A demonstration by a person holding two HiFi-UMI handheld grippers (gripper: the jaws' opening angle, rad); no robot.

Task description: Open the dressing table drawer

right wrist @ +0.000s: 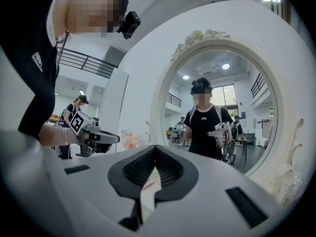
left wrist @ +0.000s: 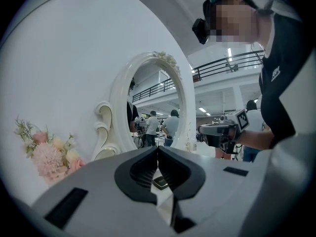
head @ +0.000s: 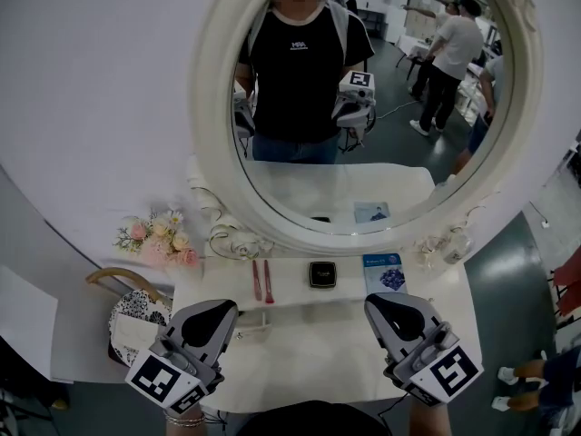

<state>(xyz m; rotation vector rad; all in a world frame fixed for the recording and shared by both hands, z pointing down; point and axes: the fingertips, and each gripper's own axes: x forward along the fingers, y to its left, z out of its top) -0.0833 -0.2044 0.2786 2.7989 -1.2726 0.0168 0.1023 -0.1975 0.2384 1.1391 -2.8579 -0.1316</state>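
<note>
**Head view hides the drawer front; both tools closed on nothing**

By my judgement the drawer sits under the near lip of the white bench (head: 309, 352), below the tools, so I cannot tell whether it is shut or pulled out. Over the bench the left tool (head: 218, 309) and right tool (head: 379, 302) hover level, jaws together and empty. Any pull wants a square bite on the handle and a straight, level draw. The bench top is smooth and glossy. The oval mirror (head: 216, 153) has a carved cream frame, and soft pink flowers (head: 159, 239) sit left.
</note>
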